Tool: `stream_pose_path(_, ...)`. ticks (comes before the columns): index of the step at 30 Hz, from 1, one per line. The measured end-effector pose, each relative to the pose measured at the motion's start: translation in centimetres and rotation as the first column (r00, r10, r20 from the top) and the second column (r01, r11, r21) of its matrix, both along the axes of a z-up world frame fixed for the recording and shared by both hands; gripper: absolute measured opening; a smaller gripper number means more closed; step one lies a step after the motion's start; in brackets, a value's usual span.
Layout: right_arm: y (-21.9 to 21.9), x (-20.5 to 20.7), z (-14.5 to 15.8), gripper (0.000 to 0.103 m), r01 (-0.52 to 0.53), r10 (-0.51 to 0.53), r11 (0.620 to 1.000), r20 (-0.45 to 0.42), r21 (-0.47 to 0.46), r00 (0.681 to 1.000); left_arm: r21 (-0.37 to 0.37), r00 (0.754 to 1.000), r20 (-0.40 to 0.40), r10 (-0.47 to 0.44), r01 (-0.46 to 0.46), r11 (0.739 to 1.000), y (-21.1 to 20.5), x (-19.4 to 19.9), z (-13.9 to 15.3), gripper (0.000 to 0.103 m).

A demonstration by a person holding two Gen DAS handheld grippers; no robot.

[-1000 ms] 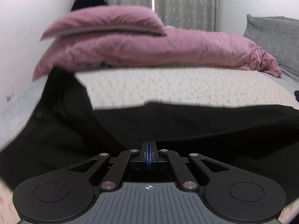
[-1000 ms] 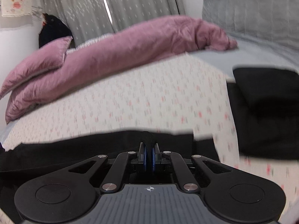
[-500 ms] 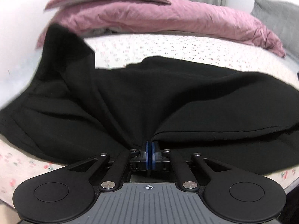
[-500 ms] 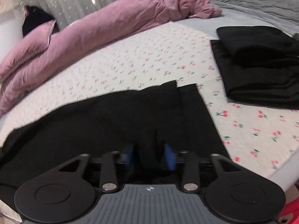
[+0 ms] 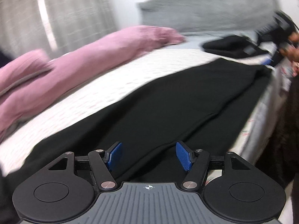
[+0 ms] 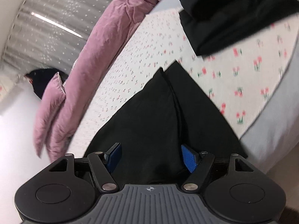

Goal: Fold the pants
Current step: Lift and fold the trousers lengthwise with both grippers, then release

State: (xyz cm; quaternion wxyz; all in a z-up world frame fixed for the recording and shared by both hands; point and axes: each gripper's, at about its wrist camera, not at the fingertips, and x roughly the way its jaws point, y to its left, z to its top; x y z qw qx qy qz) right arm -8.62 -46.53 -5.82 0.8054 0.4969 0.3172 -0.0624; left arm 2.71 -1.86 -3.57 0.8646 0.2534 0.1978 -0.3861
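Observation:
Black pants point(image 5: 177, 102) lie flat along the near edge of the flowered bed sheet point(image 5: 115, 82), folded lengthwise. My left gripper point(image 5: 148, 155) hovers over one end of them, its jaws opening, blue pads apart and pressing on nothing. In the right wrist view the pants' other end point(image 6: 164, 115) comes to two pointed corners on the sheet point(image 6: 243, 71). My right gripper point(image 6: 151, 156) is just above that cloth, jaws opening; cloth lies between the pads but is not pinched. The other gripper, held by a hand point(image 5: 293, 48), shows blurred at the far right of the left wrist view.
A pink duvet point(image 5: 89, 56) and pillow point(image 6: 50, 100) lie along the far side of the bed. A stack of folded black clothes point(image 6: 229, 18) sits on the sheet beyond the pants. A grey cushion point(image 5: 205, 9) and curtains point(image 6: 56, 18) stand behind. The bed's edge drops off at the right.
Both grippers were shut on the pants' edge; they lowered the cloth onto the bed and let go. Both views have rolled and swung sideways, with the jaws now apart.

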Motion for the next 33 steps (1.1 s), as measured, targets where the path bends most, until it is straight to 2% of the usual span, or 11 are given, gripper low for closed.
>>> stream_pose_path(4, -0.2, -0.2, -0.9, 0.069, 0.01, -0.009, 0.999, -0.018, 0.042, 1.0, 0.062, 0.996, -0.003, -0.088, 0.088, 0.994, -4.2, 0.6, -1.5, 0.064)
stream_pose_path(7, -0.1, 0.0, -1.1, 0.055, 0.005, -0.004, 1.0, -0.024, 0.031, 1.0, 0.064, 0.996, 0.001, -0.093, 0.093, 0.994, -6.2, 1.0, -1.9, 0.062)
stream_pose_path(9, 0.1, 0.4, -1.2, 0.027, -0.006, 0.006, 1.0, -0.041, 0.008, 0.999, 0.049, 0.995, -0.02, -0.099, 0.099, 0.994, -6.9, 1.3, -1.9, 0.059)
stream_pose_path(11, -0.1, 0.8, -1.6, 0.006, -0.013, 0.013, 1.0, -0.07, -0.005, 0.997, 0.045, 0.993, -0.039, -0.111, 0.113, 0.993, -7.4, 1.4, -2.1, 0.047)
stream_pose_path(12, -0.1, 0.9, -1.5, 0.006, -0.016, 0.014, 1.0, -0.078, -0.016, 0.997, 0.047, 0.992, -0.045, -0.118, 0.12, 0.992, -7.4, 1.4, -2.2, 0.042)
stream_pose_path(14, 0.1, 0.8, -1.1, 0.005, -0.024, 0.019, 0.997, -0.079, -0.067, 0.997, 0.039, 0.989, -0.075, -0.127, 0.13, 0.991, -7.4, 1.2, -2.4, 0.007)
stream_pose_path(15, 0.3, 0.8, -0.6, 0.005, -0.025, 0.016, 0.993, -0.083, -0.113, 0.996, 0.033, 0.991, -0.083, -0.1, 0.104, 0.994, -7.5, 1.3, -2.4, 0.002)
stream_pose_path(17, 0.3, 0.6, 0.2, 0.005, -0.031, 0.017, 0.986, -0.085, -0.166, 0.996, 0.016, 0.996, -0.059, -0.061, 0.062, 0.998, -7.6, 1.1, -2.4, 0.001)
stream_pose_path(21, 0.3, -0.3, 1.6, 0.005, -0.054, 0.029, 0.968, -0.106, -0.245, 0.994, -0.042, 0.995, -0.047, -0.084, 0.082, 0.996, -7.1, -0.4, -0.9, 0.001)
stream_pose_path(28, 0.3, -1.4, 1.8, 0.004, -0.099, 0.033, 0.927, -0.186, -0.361, 0.982, -0.021, 0.979, -0.079, -0.187, 0.186, 0.982, -7.2, -3.4, -0.3, 0.0)
stream_pose_path(33, -0.2, -1.6, 1.7, 0.004, -0.08, 0.002, 0.92, -0.201, -0.383, 0.98, -0.022, 0.972, -0.108, -0.21, 0.209, 0.978, -8.3, -3.6, -1.0, 0.0)
